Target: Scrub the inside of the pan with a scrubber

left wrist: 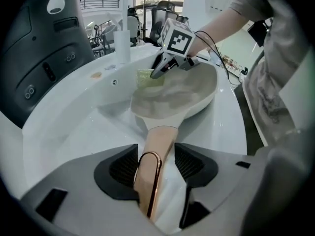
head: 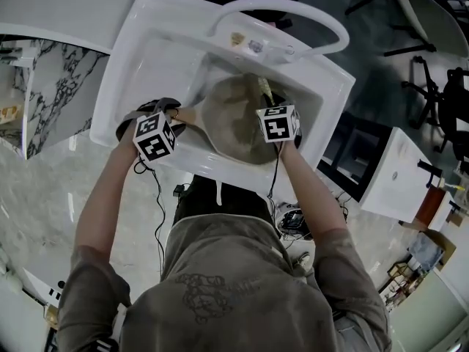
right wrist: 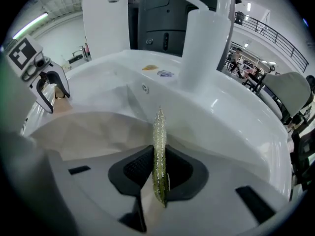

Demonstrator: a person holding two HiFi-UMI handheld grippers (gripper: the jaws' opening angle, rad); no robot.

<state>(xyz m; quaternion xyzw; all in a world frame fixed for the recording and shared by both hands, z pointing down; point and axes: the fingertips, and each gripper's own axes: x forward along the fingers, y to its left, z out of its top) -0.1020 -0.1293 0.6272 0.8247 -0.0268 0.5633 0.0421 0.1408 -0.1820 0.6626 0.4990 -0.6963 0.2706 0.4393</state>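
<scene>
A beige pan [head: 234,119] lies in the white sink [head: 135,46]. Its tan handle [left wrist: 156,149], which carries a copper hanging loop, sits between the pads of my left gripper [left wrist: 155,168], which is shut on it. My right gripper [right wrist: 157,173] is shut on a thin yellow-green scrubber [right wrist: 159,146], seen edge-on and standing upright. In the left gripper view the scrubber [left wrist: 145,77] is at the pan's far rim, under the right gripper [left wrist: 165,68]. The pan's inside [right wrist: 93,129] is pale and matte. In the head view, the left gripper [head: 167,116] is at the pan's left and the right gripper [head: 272,105] at its right.
A white arched faucet [head: 282,9] spans the back of the sink, with small items on the ledge [right wrist: 157,71] behind the basin. A marble-patterned counter [head: 44,86] lies to the left. The sink walls closely surround the pan.
</scene>
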